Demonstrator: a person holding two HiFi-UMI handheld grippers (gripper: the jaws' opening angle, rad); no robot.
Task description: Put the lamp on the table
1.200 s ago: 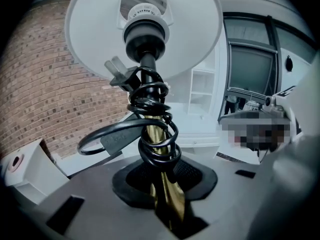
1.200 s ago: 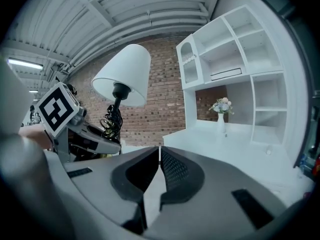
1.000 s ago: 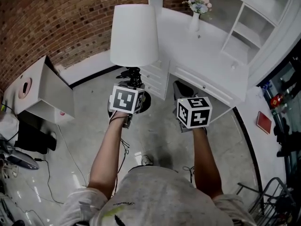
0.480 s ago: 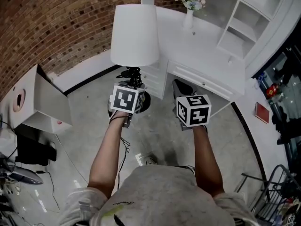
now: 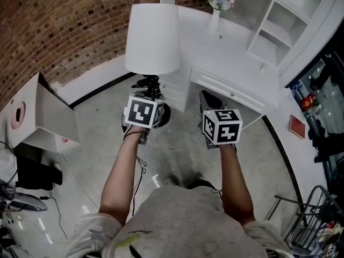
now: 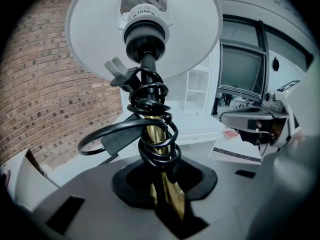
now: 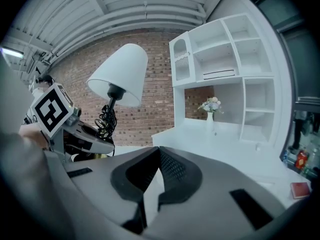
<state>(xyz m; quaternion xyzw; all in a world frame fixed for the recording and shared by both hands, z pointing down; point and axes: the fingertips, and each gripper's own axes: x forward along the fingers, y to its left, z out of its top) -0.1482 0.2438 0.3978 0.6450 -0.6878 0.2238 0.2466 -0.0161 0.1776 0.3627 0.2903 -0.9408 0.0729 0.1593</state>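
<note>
The lamp has a white cone shade (image 5: pixel 153 39), a brass stem (image 6: pixel 156 139) and a black cord coiled round the stem. My left gripper (image 5: pixel 149 87) is shut on that stem and holds the lamp upright in the air above the floor, just left of the white table (image 5: pixel 231 52). In the left gripper view the stem runs up from between the jaws (image 6: pixel 165 184) to the shade's underside (image 6: pixel 190 39). My right gripper (image 5: pixel 208 97) hangs beside it before the table's drawers, its tips together (image 7: pixel 159 149) with nothing in them. The right gripper view shows the lamp (image 7: pixel 122 74) at the left.
A vase of flowers (image 5: pixel 216 7) stands at the table's back, next to white shelving (image 5: pixel 279 26). A brick wall runs behind. A pale open box (image 5: pixel 37 112) and dark gear with cables lie on the floor at the left. A red book (image 5: pixel 297 127) lies at the right.
Both grippers and the lamp have drifted a little toward the table, and the head view has swung slightly. The hold on the stem is the same.
</note>
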